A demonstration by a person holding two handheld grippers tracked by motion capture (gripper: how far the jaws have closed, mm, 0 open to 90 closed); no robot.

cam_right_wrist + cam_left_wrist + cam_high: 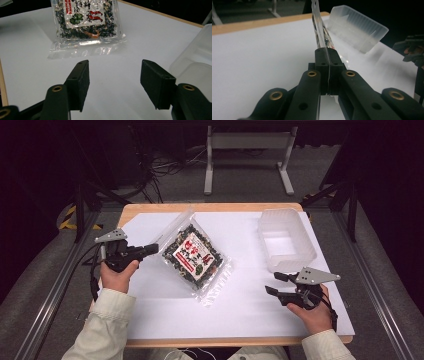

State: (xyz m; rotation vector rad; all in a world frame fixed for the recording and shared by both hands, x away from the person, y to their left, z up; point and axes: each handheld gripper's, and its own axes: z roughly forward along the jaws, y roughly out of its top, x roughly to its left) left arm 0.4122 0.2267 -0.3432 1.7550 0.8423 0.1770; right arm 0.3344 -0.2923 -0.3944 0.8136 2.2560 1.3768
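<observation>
A clear plastic bag of dark dried food with a red and white label (194, 254) lies tilted on the white sheet, its left edge lifted off the table. My left gripper (154, 249) is shut on that clear edge; in the left gripper view the film (320, 30) runs edge-on up from the closed gripper (328, 58). My right gripper (272, 283) stands open near the front right, jaws pointing left toward the bag, nothing between them. In the right gripper view the bag (86, 22) lies beyond the open gripper (113, 80).
A translucent plastic tub (286, 240) stands at the right back of the white sheet (235, 300), seen also as a tub (358, 27) and tub (197, 57) in the gripper views. The wooden table edge (210, 207) borders the sheet. A metal frame stands beyond the table.
</observation>
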